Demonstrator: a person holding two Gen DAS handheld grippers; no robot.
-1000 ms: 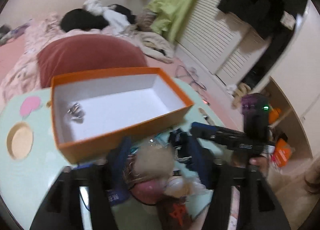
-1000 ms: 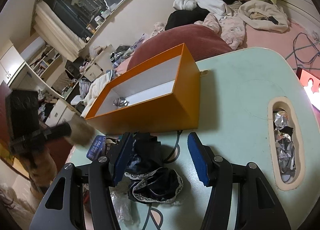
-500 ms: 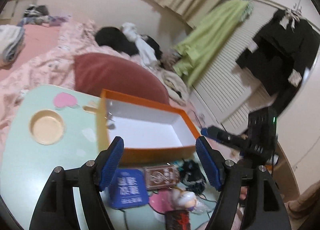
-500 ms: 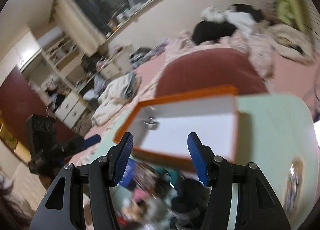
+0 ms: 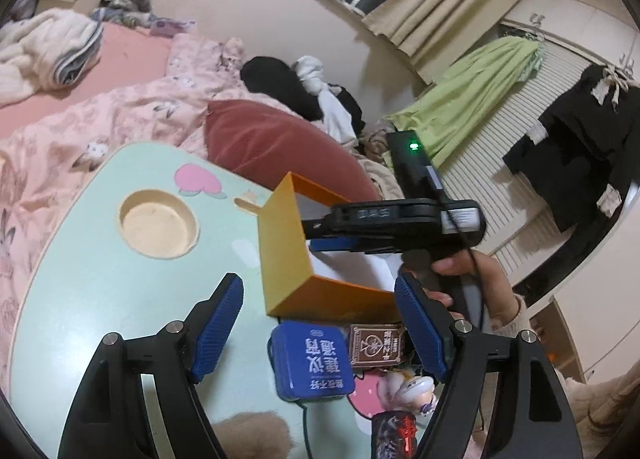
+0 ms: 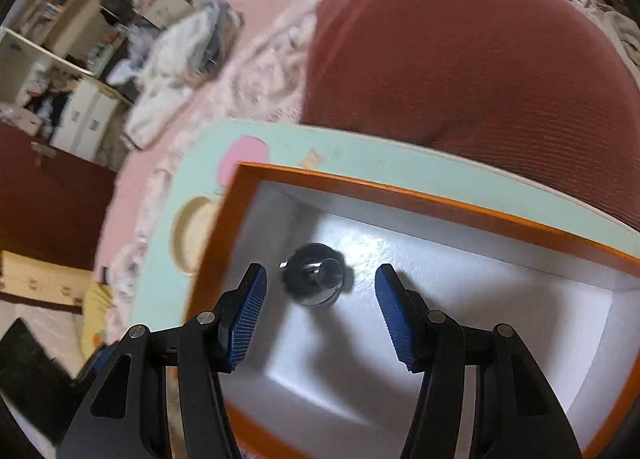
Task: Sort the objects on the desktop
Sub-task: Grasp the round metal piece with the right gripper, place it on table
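Orange cardboard box [image 6: 420, 195]: matt paper walls, white lining smooth, faint sheen under light.
Small dark rounded metal object [image 6: 314, 279] in box near its left end: glossy, mirror-like.
Pale green tabletop [image 5: 100, 267]: smooth, matt, looks like plastic; round tan recess [image 5: 158, 225] near far left edge dull.
Blue flat tin [image 5: 312, 363] beside box's near wall: satin sheen.
Dark red cushion [image 6: 480, 59] beyond far edge: ribbed cloth, matt.
Gripper pads [image 6: 248, 315]: blue, finely ribbed, rubbery.

A dark red cushion [image 5: 272, 143] is lying on the pink floral bedding [image 5: 120, 107]; behind the cushion black and white clothes [image 5: 304, 87] are piling up, a green cloth [image 5: 476, 87] is hanging to its right, beside dark garments [image 5: 576, 139]
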